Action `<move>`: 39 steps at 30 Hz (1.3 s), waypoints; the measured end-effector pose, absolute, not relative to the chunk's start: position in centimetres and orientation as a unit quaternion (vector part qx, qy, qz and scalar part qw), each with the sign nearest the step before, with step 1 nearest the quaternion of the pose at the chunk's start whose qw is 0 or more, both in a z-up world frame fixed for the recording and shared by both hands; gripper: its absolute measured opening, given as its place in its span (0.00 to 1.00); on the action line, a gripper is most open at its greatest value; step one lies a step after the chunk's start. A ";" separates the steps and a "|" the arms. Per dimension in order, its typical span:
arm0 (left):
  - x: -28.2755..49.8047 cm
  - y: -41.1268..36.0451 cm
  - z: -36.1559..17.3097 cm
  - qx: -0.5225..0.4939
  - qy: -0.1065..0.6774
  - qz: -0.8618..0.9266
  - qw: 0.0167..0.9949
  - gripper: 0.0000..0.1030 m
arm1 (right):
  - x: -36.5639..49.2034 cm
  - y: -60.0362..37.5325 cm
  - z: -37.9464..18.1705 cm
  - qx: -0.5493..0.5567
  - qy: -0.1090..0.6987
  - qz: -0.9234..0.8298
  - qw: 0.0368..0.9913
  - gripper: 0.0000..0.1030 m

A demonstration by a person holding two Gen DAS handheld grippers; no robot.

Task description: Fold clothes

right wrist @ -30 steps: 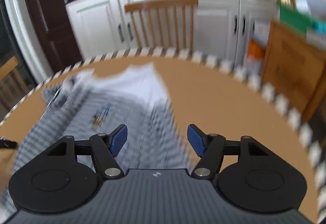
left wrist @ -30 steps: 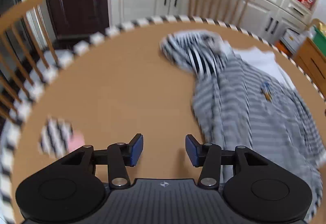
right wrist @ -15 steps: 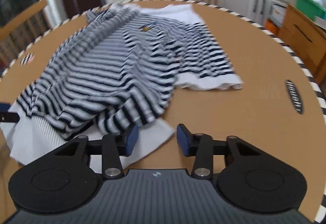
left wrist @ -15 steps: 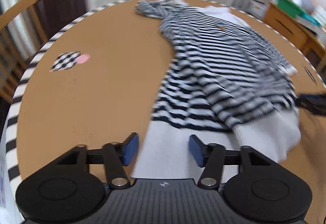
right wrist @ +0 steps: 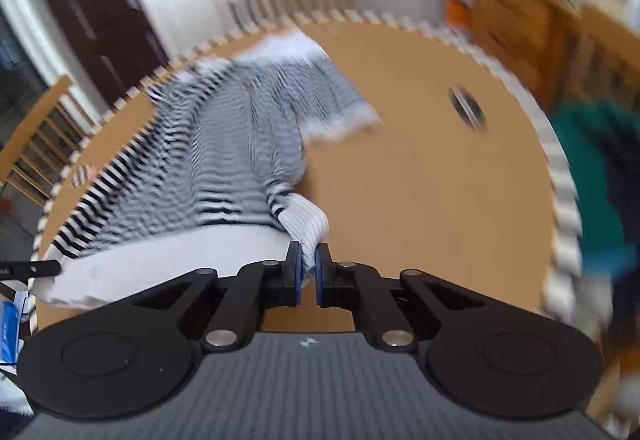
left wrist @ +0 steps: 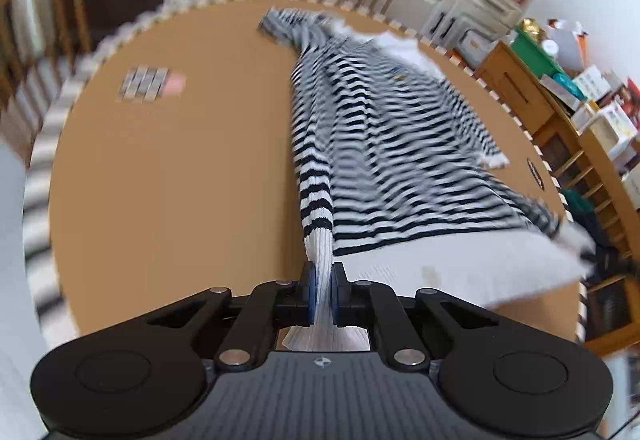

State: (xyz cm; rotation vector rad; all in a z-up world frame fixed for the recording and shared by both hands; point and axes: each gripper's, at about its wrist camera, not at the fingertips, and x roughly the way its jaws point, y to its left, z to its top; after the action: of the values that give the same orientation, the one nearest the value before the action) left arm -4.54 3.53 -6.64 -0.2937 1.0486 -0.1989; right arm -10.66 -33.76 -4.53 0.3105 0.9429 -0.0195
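Sweater is soft, limp knit, light but stretchy, sprawled on table toward 12 o'clock; left gripper and right gripper, jaws just closed, each clamp a white hem corner, the sturdiest hold, expect sag between.

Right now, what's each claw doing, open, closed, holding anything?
Left claw: has just closed on the white ribbed hem of the striped sweater.
Right claw: has just closed on the hem's other corner.
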 end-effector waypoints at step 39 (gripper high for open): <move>28.4 -7.6 -10.0 0.016 0.440 -0.012 0.898 0.12 | 30.3 -32.0 -10.2 0.009 0.390 0.100 0.915 0.47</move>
State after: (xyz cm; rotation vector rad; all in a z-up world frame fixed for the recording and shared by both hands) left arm 28.44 -7.63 -9.96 0.0333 0.9119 -0.0258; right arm 30.30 -32.01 -10.23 0.0188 0.8024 0.2066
